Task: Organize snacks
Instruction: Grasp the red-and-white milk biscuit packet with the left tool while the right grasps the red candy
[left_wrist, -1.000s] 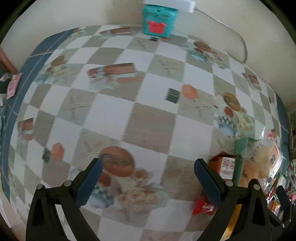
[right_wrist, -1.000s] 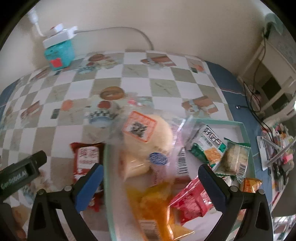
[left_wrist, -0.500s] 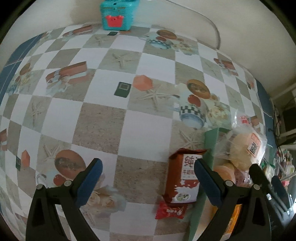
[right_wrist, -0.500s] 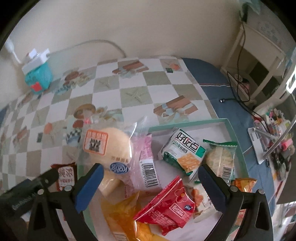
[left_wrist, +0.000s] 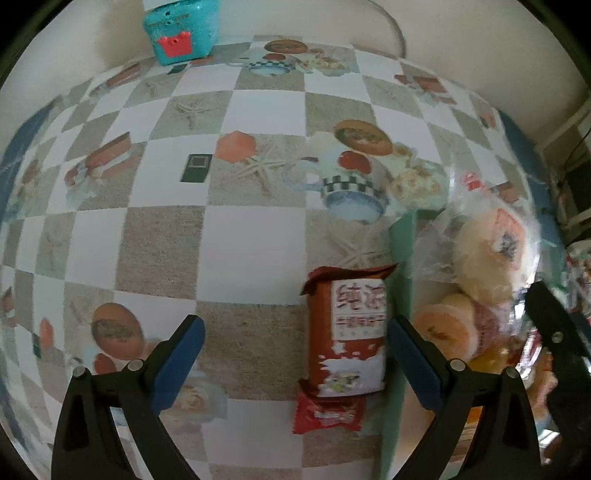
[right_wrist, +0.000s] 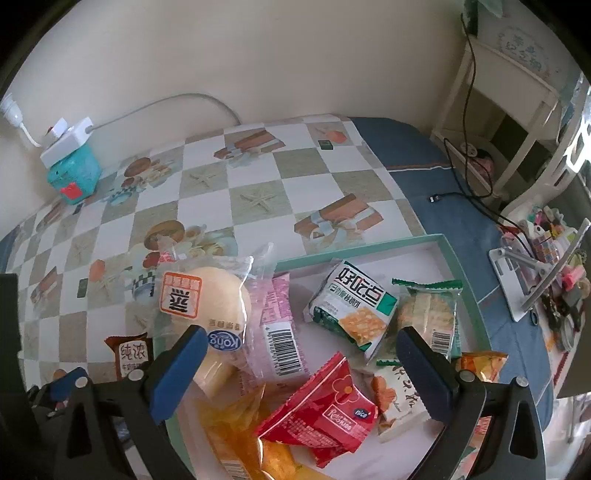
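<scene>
A brown milk-snack packet lies on the checkered tablecloth just left of the green tray's wall, with a small red packet below it. My left gripper is open and empty above the cloth, the brown packet between its fingers near the right one. The tray holds several snacks: a bagged bun, a pink packet, a green cracker packet, a red packet. My right gripper is open and empty over the tray. The brown packet shows at its left.
A teal box with a white power adapter and cable stands at the table's far edge by the wall. A white shelf unit and a cluttered stand are to the right of the table.
My left gripper has swung right, bringing the brown and red packets between its fingers. My right gripper has moved right and up over the tray. Both stayed open.
</scene>
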